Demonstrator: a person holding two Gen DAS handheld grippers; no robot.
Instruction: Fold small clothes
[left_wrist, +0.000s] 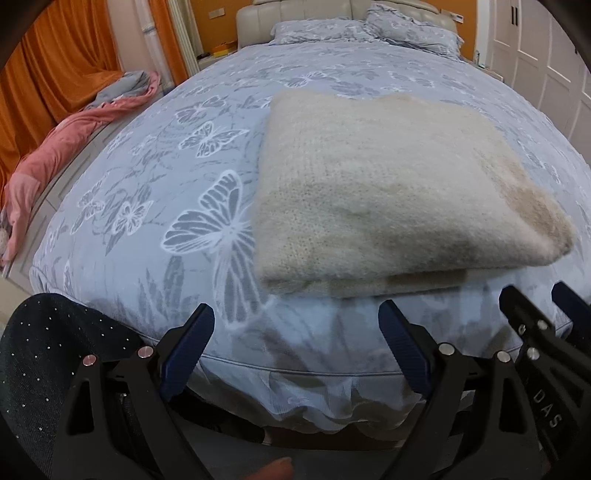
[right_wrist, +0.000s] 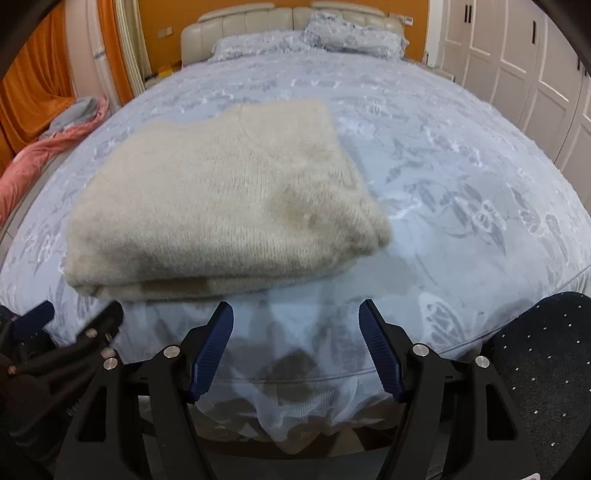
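With the cream sweater (left_wrist: 391, 192) lying folded on the bed (left_wrist: 147, 192) near its front edge, apparently done, left gripper (left_wrist: 295, 350) and right gripper (right_wrist: 295, 347) just short of it, fingers spread, holding nothing.

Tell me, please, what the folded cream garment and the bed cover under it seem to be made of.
The folded cream garment looks like fuzzy knitted wool or a mohair-type yarn: knit rows and a soft halo of fibres show. The bed cover seems a thin woven cotton or polyester with a matte butterfly print; the exact fibre cannot be told.
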